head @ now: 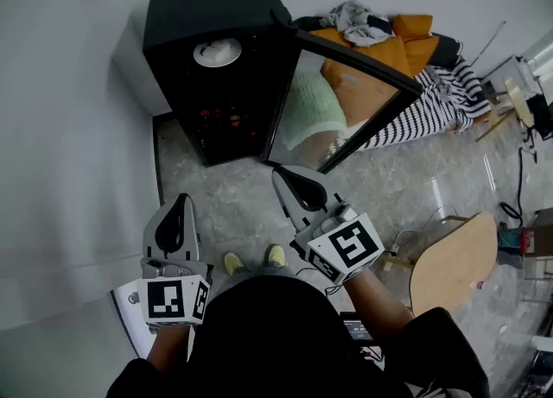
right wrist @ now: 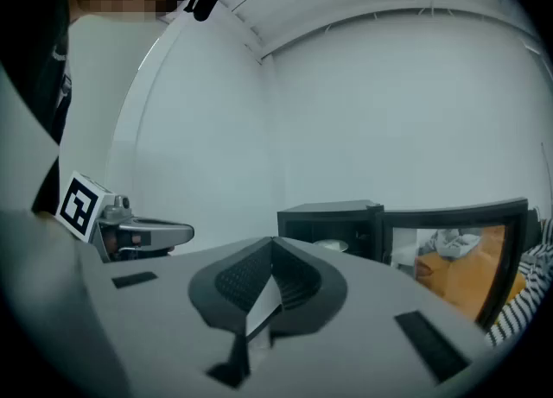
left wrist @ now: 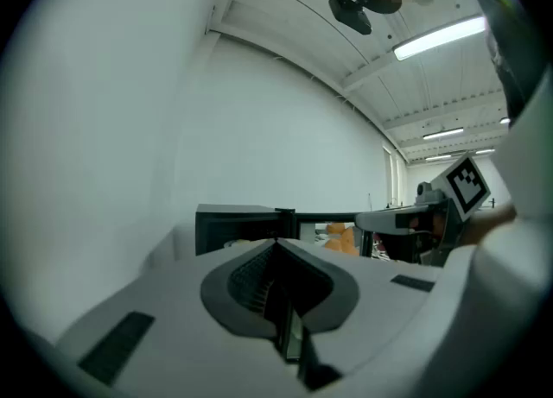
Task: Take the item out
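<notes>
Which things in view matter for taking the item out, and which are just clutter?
Job: black cabinet, open glass door, white dish inside the cabinet, left gripper and right gripper, both shut and empty.
Lying about: clothes pile, wooden chair, cables on the floor.

Lighting is bright, even and diffuse. It comes from ceiling strip lights [left wrist: 439,36] at the upper right of the left gripper view. Floor shadows are soft. The black cabinet [head: 207,8] interior stays dim. Its glass door [head: 333,107] carries reflections. Both gripper views bend strongly and darken at the corners, and their near foreground is soft.
</notes>
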`<state>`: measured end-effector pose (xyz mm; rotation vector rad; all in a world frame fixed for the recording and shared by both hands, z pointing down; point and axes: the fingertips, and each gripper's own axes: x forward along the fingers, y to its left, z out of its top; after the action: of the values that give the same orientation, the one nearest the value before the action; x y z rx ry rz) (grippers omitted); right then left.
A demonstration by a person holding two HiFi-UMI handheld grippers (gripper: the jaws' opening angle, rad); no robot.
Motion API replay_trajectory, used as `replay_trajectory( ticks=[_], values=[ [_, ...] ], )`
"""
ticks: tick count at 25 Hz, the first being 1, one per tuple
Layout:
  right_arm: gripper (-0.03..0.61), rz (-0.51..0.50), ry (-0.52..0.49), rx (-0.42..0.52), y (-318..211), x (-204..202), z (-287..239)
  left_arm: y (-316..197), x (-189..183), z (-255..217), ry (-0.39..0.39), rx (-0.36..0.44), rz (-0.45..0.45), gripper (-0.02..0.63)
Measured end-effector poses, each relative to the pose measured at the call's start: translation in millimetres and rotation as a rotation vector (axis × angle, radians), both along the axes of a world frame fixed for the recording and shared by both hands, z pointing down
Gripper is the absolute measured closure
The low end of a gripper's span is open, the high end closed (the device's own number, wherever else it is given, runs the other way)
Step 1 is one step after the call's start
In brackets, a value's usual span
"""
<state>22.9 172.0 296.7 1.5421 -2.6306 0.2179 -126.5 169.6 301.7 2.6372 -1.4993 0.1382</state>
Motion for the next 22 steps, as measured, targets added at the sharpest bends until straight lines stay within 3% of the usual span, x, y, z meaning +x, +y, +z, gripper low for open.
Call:
replay_trajectory(
  ticks=[4, 22],
  values=[
    [0.574, -0.005, 0.008, 0.042, -12, 4, -5, -9, 3, 1, -0.014, 0.027, 0.014, 0.606],
    [0.574, 0.007, 0.022, 0.034, -7, -5, -4, -9, -10, 2, 0.008, 0.034, 0.03, 0.606]
  ],
)
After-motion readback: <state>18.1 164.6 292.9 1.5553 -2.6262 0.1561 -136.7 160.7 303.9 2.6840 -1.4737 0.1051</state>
